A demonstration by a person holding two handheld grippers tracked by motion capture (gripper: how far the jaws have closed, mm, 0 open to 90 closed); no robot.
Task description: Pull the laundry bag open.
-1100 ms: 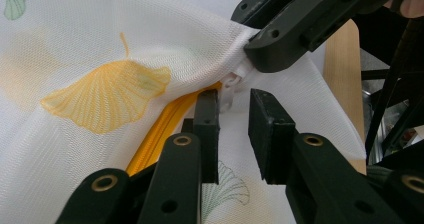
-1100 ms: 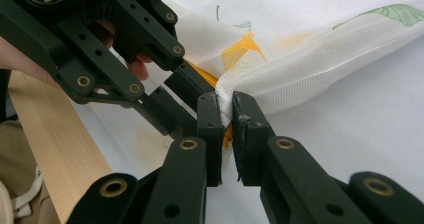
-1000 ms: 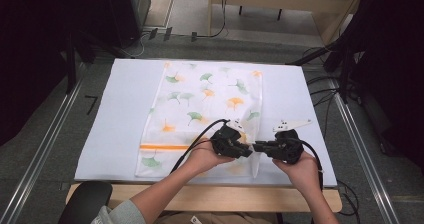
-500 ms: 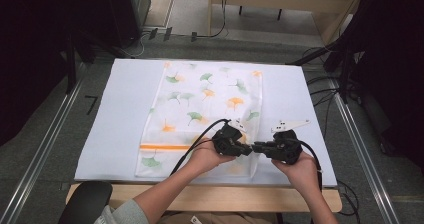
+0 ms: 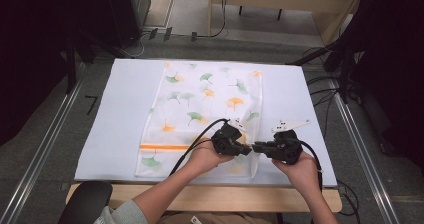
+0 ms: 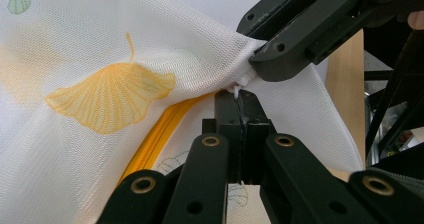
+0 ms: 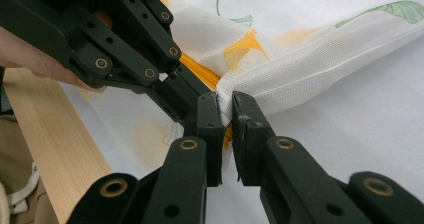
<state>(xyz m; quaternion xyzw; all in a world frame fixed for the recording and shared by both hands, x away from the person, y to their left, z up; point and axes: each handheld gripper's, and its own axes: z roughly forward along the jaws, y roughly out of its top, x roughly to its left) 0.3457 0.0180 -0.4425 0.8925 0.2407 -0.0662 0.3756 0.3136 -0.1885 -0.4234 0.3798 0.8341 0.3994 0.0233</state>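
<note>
left claw (image 6: 239, 96) clamped on zipper pull (image 6: 236, 89) | right claw (image 7: 226, 115) clamped on mesh bag (image 7: 300, 64)

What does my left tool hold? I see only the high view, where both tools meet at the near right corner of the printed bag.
Observer: In the left gripper view, the left tool is shut on the small white zipper pull, at the end of the orange zipper.
Operator: And what does the right tool do?
Observer: In the right gripper view, the right tool pinches a fold of the mesh bag at its corner, just beside the zipper's end.
</note>
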